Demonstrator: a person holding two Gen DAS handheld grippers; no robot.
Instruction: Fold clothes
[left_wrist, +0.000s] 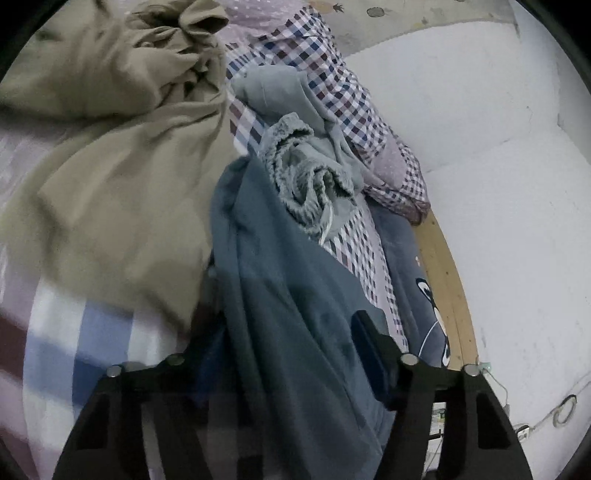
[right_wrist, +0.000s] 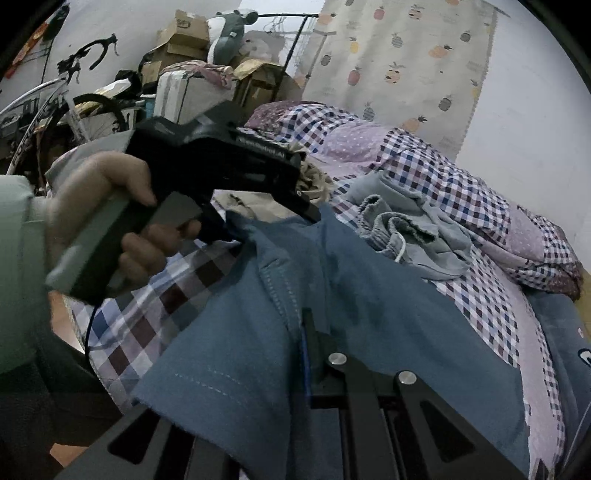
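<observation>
Pinching the blue garment (right_wrist: 369, 295) over the bed (right_wrist: 491, 306), my right claw (right_wrist: 308, 332) stays out of the left view. Only the right view shows my left hand (right_wrist: 110, 214); my left claw (left_wrist: 284, 317) stands apart, the garment draped between its fingers.

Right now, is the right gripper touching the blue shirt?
Touching. In the right wrist view the right gripper is shut on the blue shirt, the cloth bunched between its closed fingers and draped over them.

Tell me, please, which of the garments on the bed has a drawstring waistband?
The light grey shorts, bunched beside the checked quilt; the tan garment and blue shirt show none.
</observation>
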